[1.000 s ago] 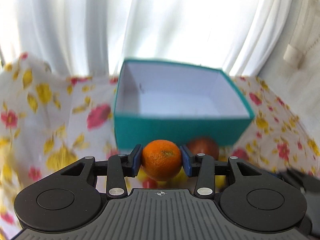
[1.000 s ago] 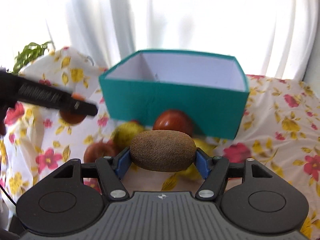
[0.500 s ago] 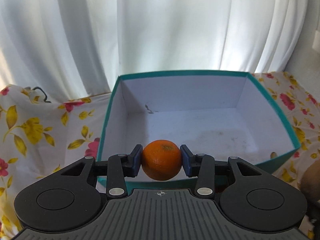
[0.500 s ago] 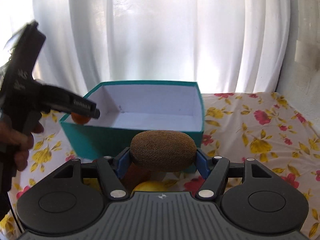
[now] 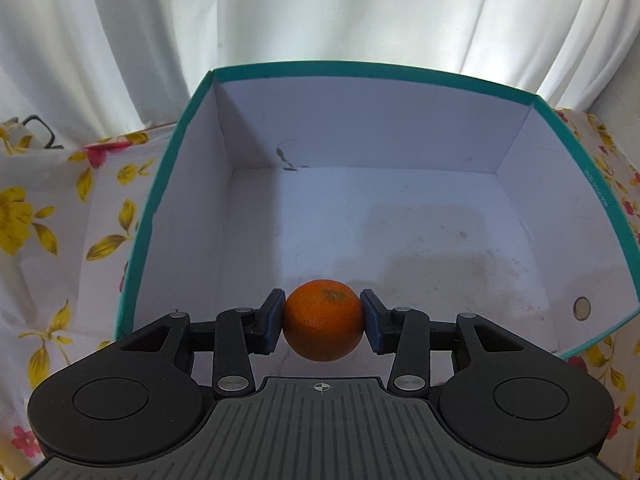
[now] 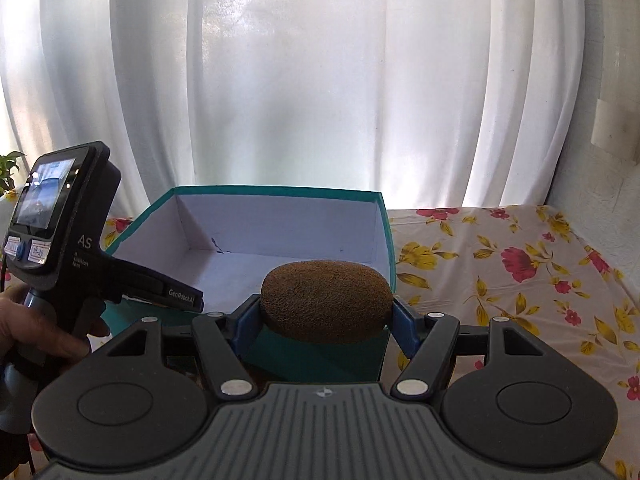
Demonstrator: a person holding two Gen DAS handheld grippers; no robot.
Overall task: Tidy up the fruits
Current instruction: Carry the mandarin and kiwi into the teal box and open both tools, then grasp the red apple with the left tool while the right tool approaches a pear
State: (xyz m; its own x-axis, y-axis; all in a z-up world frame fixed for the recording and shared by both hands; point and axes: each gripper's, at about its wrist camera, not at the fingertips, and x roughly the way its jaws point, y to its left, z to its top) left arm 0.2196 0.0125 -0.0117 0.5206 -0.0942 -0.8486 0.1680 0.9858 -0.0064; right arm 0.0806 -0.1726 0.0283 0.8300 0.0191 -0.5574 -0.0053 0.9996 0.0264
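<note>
Orange (image 5: 323, 325) clamped between left fingers (image 5: 273, 321); kiwi (image 6: 325, 301) between right fingers (image 6: 245, 329).

Box (image 6: 304, 360) front wall: partly behind kiwi (image 6: 326, 300) | plant (image 6: 8, 168): cut by left edge | small label print: unreadable

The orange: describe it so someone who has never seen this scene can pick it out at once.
Find the teal box with white inside walls, standing on the flowered tablecloth before the white curtains. Just above its bare floor, the left gripper pinches a small round orange between blue pads. The other fruit, in the right gripper, is a brown, fuzzy, oval kiwi; the orange is bright and dimpled.
</note>
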